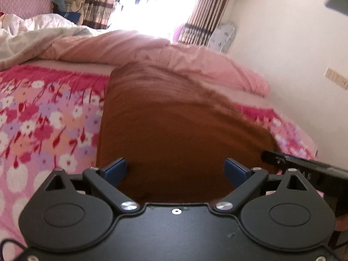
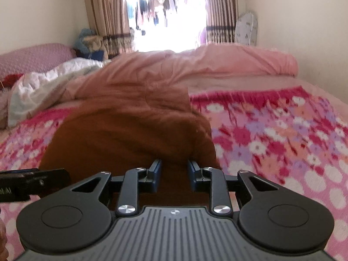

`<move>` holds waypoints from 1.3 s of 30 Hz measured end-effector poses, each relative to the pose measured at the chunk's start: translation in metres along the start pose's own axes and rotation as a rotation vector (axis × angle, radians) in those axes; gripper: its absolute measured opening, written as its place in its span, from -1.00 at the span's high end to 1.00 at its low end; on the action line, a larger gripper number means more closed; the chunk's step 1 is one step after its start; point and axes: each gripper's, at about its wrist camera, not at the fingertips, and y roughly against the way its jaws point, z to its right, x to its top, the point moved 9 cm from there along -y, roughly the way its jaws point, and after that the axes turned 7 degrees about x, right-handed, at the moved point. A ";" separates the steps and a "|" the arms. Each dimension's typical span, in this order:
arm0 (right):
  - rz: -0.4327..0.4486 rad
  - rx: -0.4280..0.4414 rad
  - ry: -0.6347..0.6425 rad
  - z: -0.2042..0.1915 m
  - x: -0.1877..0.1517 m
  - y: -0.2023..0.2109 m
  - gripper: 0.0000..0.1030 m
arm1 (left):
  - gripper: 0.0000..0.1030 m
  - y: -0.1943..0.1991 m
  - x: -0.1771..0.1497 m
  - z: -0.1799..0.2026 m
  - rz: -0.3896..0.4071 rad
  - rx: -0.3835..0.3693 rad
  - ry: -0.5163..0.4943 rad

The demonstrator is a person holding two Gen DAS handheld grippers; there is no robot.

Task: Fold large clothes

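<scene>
Centre of both frames: brown garment (image 1: pixel 174 130) lying on floral bedspread (image 1: pixel 43 119), stretching away toward top of frame. Left gripper (image 1: pixel 175 171) at bottom, jaws wide apart, garment's near edge between blue pads, no squeeze visible. Right gripper (image 2: pixel 174 174) at bottom, jaws narrowed with gap; brown cloth between them, grip unclear. Beyond garment, rumpled pink quilt (image 2: pixel 217 65) across upper middle; white duvet (image 2: pixel 43 82) upper left. Striped curtains (image 2: pixel 108 15) flank bright window (image 2: pixel 165 10) at top.
</scene>
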 end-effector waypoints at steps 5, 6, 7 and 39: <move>0.038 -0.001 0.017 -0.003 0.024 -0.003 0.34 | -0.87 -0.011 0.024 -0.003 0.023 0.013 0.002; 0.042 -0.009 0.010 -0.001 0.027 -0.005 0.30 | -0.87 -0.016 0.024 -0.006 0.014 0.020 0.012; 0.050 -0.018 -0.005 0.002 0.028 -0.006 0.13 | -0.87 -0.019 0.024 -0.009 0.006 0.034 0.018; 0.058 0.080 -0.223 0.065 0.017 -0.024 0.18 | -0.89 -0.033 0.016 -0.009 -0.041 0.098 -0.003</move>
